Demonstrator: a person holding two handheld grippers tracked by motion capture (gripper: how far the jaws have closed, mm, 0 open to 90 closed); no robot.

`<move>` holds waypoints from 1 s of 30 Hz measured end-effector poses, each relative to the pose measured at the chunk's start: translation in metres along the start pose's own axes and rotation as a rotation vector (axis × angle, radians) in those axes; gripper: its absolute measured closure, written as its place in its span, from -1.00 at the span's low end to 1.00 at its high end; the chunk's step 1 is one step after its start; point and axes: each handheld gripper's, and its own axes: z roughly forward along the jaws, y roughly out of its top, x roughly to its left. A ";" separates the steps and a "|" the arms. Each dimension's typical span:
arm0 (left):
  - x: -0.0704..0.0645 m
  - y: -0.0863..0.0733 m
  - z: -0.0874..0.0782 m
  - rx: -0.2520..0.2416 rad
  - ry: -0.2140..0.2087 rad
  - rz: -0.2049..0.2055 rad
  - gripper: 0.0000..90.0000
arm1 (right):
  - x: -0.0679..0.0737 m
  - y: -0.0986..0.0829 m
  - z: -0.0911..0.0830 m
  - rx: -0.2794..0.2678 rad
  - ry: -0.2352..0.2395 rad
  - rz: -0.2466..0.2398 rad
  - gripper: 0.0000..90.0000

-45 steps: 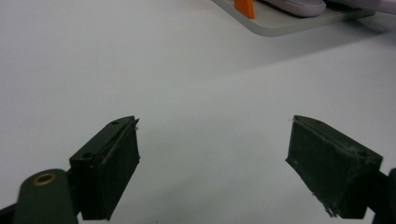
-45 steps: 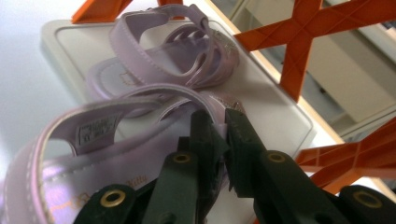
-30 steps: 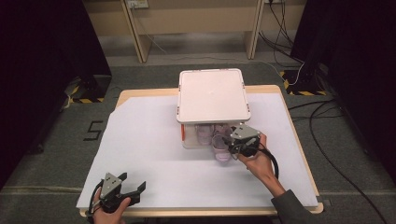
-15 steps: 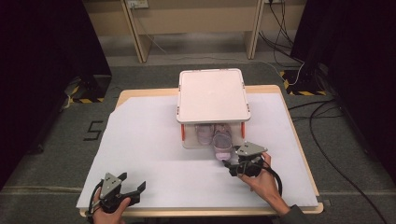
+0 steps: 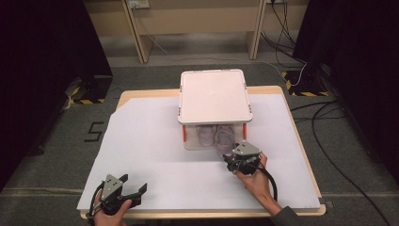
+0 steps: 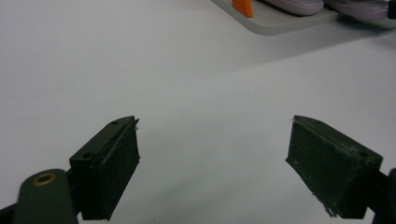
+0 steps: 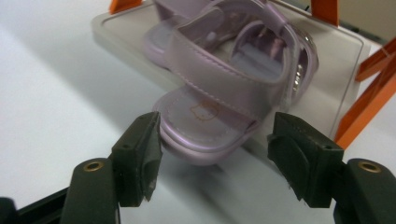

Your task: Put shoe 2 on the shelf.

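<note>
My right claw point(image 7: 212, 156) gapes wide, empty, its jaws flanking the sandal point(image 7: 219, 88) toe poking from the box point(image 5: 214, 96). I judge I'm about to grasp: next, close squarely. Left claw point(image 6: 212, 163) idles open.

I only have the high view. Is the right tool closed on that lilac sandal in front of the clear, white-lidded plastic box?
Observer: No. The right tool is open, with its jaws on either side of the lilac strap sandal's toe.
Operator: Is the toe inside the box?
Observer: No, it overhangs the front edge of the grey plastic base, above the white table cover.
Operator: Any marking on the sandal?
Observer: A faint small print on the insole, near the toe.
</note>
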 end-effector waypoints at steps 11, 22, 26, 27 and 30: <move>-0.001 -0.001 0.001 0.005 0.002 0.003 -0.65 | -0.019 0.011 0.020 -0.041 -0.045 0.013 -0.12; -0.001 -0.001 0.001 0.003 -0.001 0.004 -0.65 | -0.030 0.017 0.028 -0.017 -0.114 -0.015 -0.16; 0.000 0.000 0.000 0.001 0.002 0.000 -0.65 | -0.029 0.019 0.023 -0.014 -0.043 0.027 -0.18; 0.000 0.000 0.000 0.003 0.003 0.000 -0.65 | -0.030 0.019 0.021 -0.011 -0.028 0.030 -0.18; 0.000 0.000 0.000 0.000 0.001 0.000 -0.65 | -0.035 0.018 0.012 -0.024 0.026 0.083 -0.15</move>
